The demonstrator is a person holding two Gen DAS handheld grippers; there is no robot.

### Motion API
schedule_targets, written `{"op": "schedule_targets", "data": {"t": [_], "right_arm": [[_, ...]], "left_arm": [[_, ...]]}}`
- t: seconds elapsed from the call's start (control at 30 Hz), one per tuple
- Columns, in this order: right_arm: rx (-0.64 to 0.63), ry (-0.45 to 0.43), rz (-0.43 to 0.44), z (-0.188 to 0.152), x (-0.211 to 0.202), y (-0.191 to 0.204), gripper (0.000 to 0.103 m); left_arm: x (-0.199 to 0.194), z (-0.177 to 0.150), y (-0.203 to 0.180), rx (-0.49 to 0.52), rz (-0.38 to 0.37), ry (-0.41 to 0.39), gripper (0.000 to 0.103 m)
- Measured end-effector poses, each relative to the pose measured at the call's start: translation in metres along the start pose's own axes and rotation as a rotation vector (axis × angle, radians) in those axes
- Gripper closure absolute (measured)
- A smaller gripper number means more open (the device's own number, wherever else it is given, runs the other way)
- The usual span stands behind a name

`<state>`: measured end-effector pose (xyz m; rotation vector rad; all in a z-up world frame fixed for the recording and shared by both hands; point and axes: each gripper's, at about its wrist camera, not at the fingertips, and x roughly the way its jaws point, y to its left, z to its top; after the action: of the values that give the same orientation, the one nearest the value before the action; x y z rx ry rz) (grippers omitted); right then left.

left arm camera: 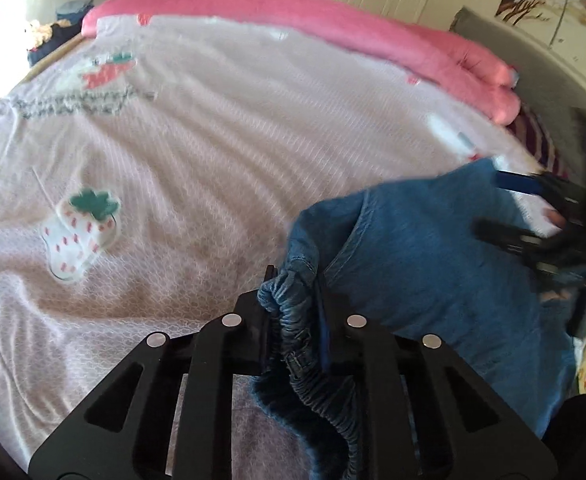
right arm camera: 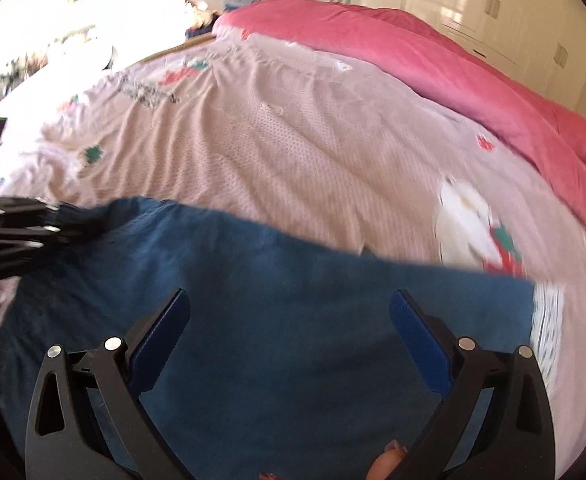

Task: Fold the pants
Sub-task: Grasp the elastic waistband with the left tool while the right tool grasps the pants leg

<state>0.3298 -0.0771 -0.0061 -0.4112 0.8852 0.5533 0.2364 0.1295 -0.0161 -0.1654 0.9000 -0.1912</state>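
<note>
Blue denim pants [left arm camera: 433, 264] lie on a pale pink bedspread [left arm camera: 213, 140]. My left gripper [left arm camera: 295, 292] is shut on the pants' gathered elastic waistband [left arm camera: 293, 320], lifted a little off the bed. In the right wrist view the pants [right arm camera: 273, 320] spread flat across the bed below my right gripper [right arm camera: 289, 312], which is wide open and empty just above the denim. The left gripper shows blurred at the left edge of that view [right arm camera: 17, 232]; the right gripper shows blurred at the right of the left wrist view [left arm camera: 533, 216].
A rolled pink quilt [left arm camera: 333, 32] lies along the far side of the bed, also in the right wrist view [right arm camera: 453, 72]. White wardrobes [right arm camera: 493, 4] stand behind. Clutter sits at the far left corner [left arm camera: 53, 32]. The bedspread has strawberry patches [left arm camera: 81, 232].
</note>
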Motion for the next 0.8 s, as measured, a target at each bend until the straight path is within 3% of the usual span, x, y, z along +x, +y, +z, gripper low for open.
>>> {"op": "schedule_targets", "data": {"t": [0.23, 0.37, 0.4, 0.43, 0.47, 0.53, 0.63, 0.8], "right_arm": [[-0.293, 0.103, 0.044, 0.030, 0.036, 0.025, 0.004], [-0.391, 0.124, 0.109, 0.034, 0.047, 0.040, 0.008], [-0.385, 0.129, 0.134, 0.035, 0.049, 0.040, 0.027], [-0.371, 0.136, 0.171, 0.035, 0.049, 0.040, 0.053], [-0.368, 0.124, 0.197, 0.035, 0.047, 0.040, 0.062], [-0.392, 0.104, 0.189, 0.031, 0.040, 0.043, 0.094], [-0.354, 0.039, 0.175, 0.025, 0.021, 0.035, 0.097], [-0.321, -0.103, 0.127, -0.003, -0.047, 0.032, 0.097]], "left_arm": [[-0.043, 0.004, -0.009, 0.043, -0.059, -0.121, 0.094], [-0.050, 0.004, -0.013, 0.078, -0.058, -0.157, 0.094], [-0.051, 0.003, -0.013, 0.081, -0.060, -0.159, 0.094], [-0.050, 0.002, -0.014, 0.084, -0.063, -0.159, 0.094], [-0.050, 0.001, -0.015, 0.089, -0.061, -0.160, 0.094], [-0.050, -0.001, -0.016, 0.097, -0.051, -0.165, 0.094], [-0.055, -0.002, -0.014, 0.098, -0.057, -0.182, 0.094], [-0.066, -0.007, -0.013, 0.103, -0.062, -0.210, 0.093]]}}
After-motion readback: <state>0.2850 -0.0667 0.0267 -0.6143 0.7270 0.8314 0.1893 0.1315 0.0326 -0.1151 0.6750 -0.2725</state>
